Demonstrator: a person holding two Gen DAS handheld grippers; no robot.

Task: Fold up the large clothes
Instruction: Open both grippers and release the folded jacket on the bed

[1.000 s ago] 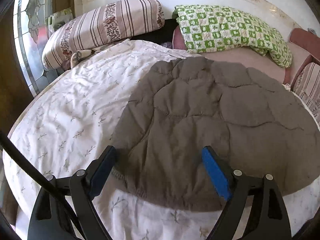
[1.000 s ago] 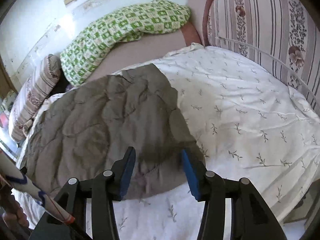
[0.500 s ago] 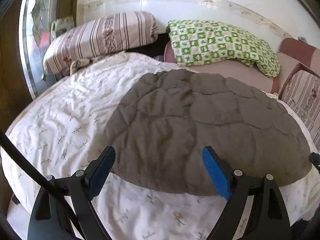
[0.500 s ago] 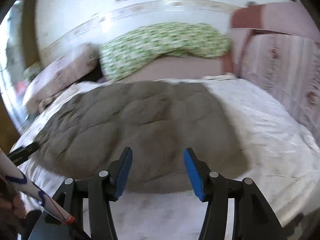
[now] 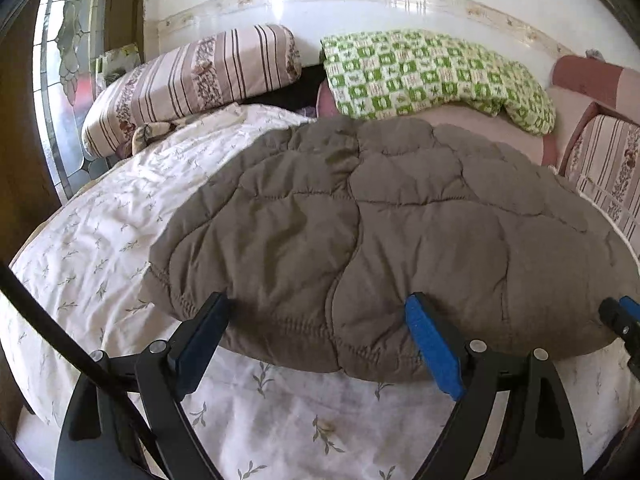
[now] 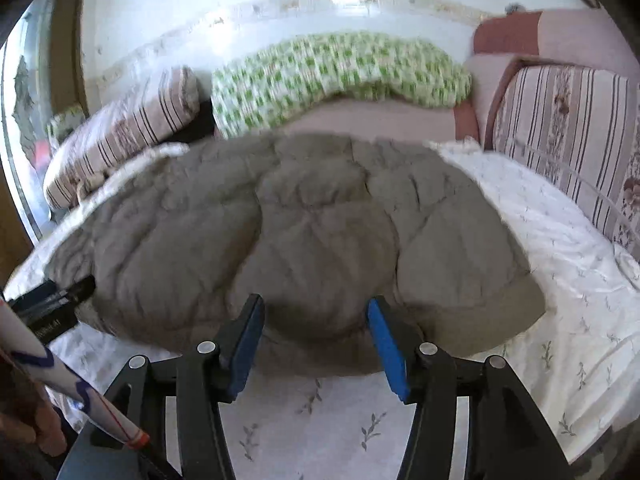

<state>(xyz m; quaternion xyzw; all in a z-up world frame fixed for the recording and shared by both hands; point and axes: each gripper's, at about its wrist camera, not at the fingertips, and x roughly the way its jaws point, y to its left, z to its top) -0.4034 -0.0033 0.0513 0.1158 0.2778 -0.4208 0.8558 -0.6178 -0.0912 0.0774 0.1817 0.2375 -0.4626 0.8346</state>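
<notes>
Brown quilted jacket (image 5: 380, 216) spread flat on white floral bedsheet (image 5: 92, 240), green checked pillow (image 5: 424, 72) at 12 o'clock beyond it. Left gripper (image 5: 316, 320) spread wide over near hem, pinching nothing. Right gripper (image 6: 316, 320) half-spread after just widening, empty, at the hem.

A grey-brown quilted jacket (image 5: 360, 232) lies flat on the bed's white leaf-printed sheet (image 5: 92, 240), puffy panels stitched in curved seams. Its gathered hem runs along the near edge at 6 o'clock; the far edge reaches toward 12 o'clock. No sleeves show.
</notes>
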